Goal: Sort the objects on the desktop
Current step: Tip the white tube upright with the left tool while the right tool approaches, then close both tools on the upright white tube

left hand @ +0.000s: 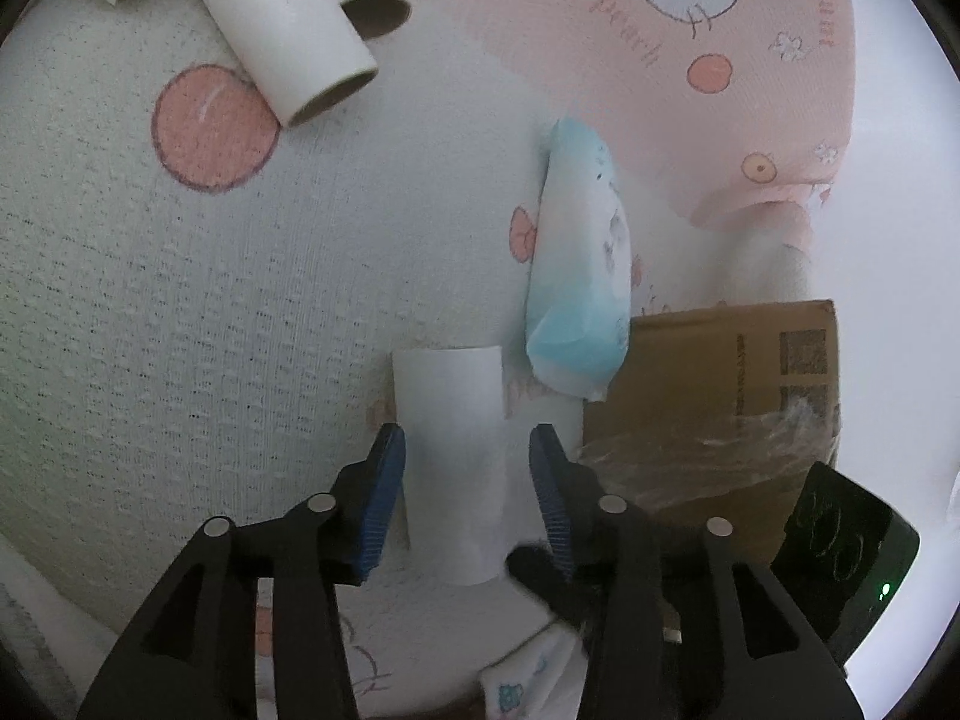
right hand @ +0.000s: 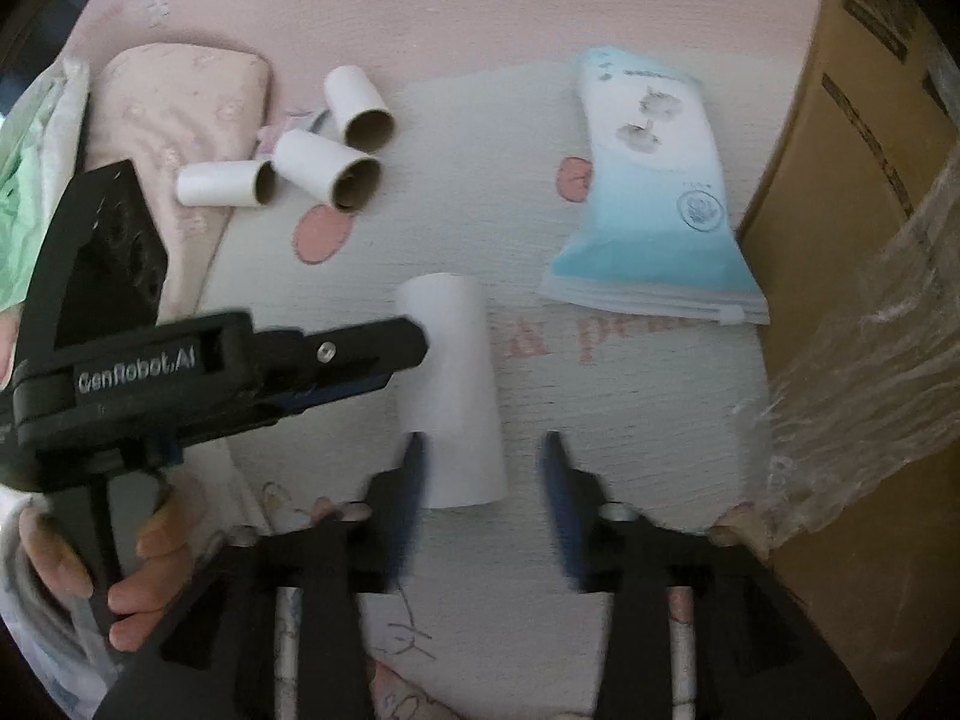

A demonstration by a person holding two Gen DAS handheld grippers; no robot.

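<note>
A white paper tube (left hand: 450, 444) lies on the white and pink printed cloth (left hand: 180, 312). My left gripper (left hand: 468, 480) straddles its near half, open: the left blue pad sits at the tube's edge and a gap shows at the right pad. In the right wrist view the same tube (right hand: 450, 372) lies lengthwise, its near end between the spread fingers of my right gripper (right hand: 486, 480), open and touching nothing I can see. The left gripper (right hand: 402, 363) comes in from the left over the tube's far half. Three more tubes (right hand: 324, 168) lie piled at the back left.
A blue and white pouch (right hand: 654, 192) lies flat to the right of the tube. Beside it stands a cardboard box (right hand: 840, 228) with crinkled clear film (right hand: 870, 372) on it. A pink pillow (right hand: 180, 102) sits far left. A hand (right hand: 138, 576) grips the left gripper's handle.
</note>
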